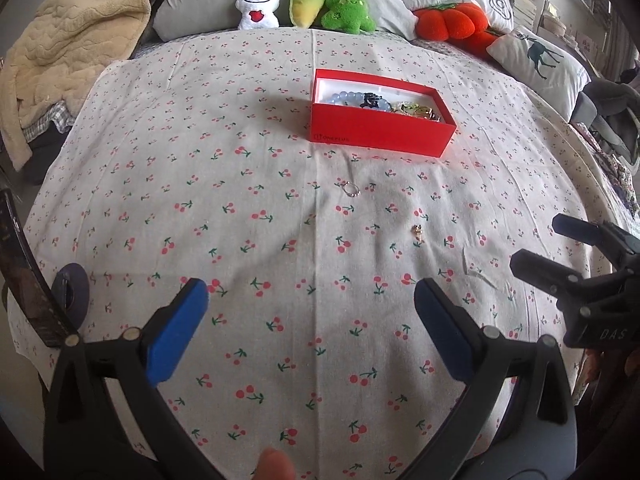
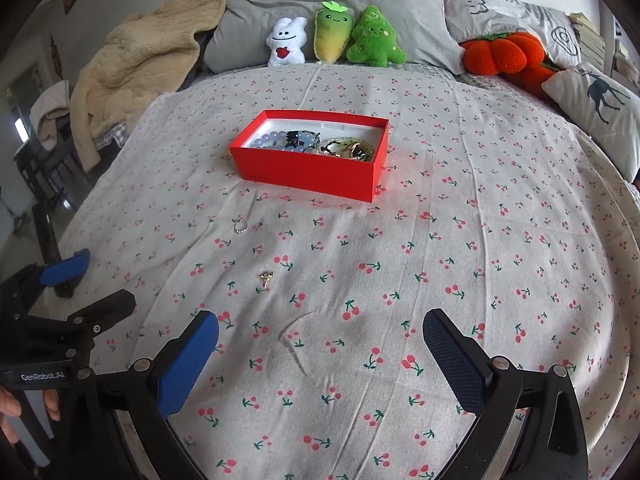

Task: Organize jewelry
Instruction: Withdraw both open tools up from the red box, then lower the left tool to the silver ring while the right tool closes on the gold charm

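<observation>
Both grippers hang over the cherry-print cloth (image 1: 280, 184) with nothing between their blue pads: the left gripper (image 1: 310, 300) has its jaws spread wide, and the right gripper (image 2: 320, 328) is just as wide. A red box (image 2: 308, 172) sits farther up the bed, holding a blue bead bracelet (image 2: 276, 140) and gold pieces (image 2: 352, 148). Two items lie loose on the cloth between box and grippers — a small silver ring (image 2: 241, 226) and a tiny gold charm (image 2: 266, 278), set apart from each other. Plush toys (image 2: 340, 36) line the pillows.
</observation>
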`<state>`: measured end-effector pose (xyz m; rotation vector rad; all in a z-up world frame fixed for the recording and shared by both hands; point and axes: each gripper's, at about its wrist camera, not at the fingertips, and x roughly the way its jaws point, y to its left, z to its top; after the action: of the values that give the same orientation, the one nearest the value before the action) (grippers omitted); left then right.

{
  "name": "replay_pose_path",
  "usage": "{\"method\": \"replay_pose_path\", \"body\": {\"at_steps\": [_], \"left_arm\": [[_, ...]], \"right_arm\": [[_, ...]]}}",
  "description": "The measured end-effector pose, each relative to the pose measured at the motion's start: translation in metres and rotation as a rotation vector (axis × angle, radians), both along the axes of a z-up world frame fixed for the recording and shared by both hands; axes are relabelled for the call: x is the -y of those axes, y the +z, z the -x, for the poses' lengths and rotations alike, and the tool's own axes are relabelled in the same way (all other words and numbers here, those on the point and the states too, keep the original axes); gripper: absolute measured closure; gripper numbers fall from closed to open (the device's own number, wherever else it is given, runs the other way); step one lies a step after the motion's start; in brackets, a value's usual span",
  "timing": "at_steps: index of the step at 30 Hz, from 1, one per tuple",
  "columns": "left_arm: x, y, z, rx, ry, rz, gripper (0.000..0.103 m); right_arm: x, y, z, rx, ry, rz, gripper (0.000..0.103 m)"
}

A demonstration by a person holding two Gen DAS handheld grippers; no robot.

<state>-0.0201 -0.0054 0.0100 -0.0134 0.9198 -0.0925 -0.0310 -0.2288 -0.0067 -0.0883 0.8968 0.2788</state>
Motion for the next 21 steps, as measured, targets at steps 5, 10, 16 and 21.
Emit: {"method": "replay_pose_path", "body": {"at_steps": [5, 10, 16, 21], "left_arm": [[-0.006, -0.02, 0.0, -0.009, 0.005, -0.002, 0.001], [-0.007, -0.038, -0.011, -0.001, 0.024, 0.016, 0.001], [-0.002, -0.06, -0.021, -0.054, -0.002, -0.02, 0.001], [-0.002, -0.066, -0.023, -0.031, -0.014, -0.046, 0.001]], "right_arm": [[-0.009, -0.024, 0.004, -0.05, 0.047, 0.003, 0.0], [-0.017, -0.056, -0.006, -0.081, 0.058, 0.035, 0.0], [-0.024, -0.073, -0.017, -0.069, 0.052, 0.075, 0.0], [-0.027, -0.073, -0.03, -0.056, 0.03, 0.076, 0.0]]}}
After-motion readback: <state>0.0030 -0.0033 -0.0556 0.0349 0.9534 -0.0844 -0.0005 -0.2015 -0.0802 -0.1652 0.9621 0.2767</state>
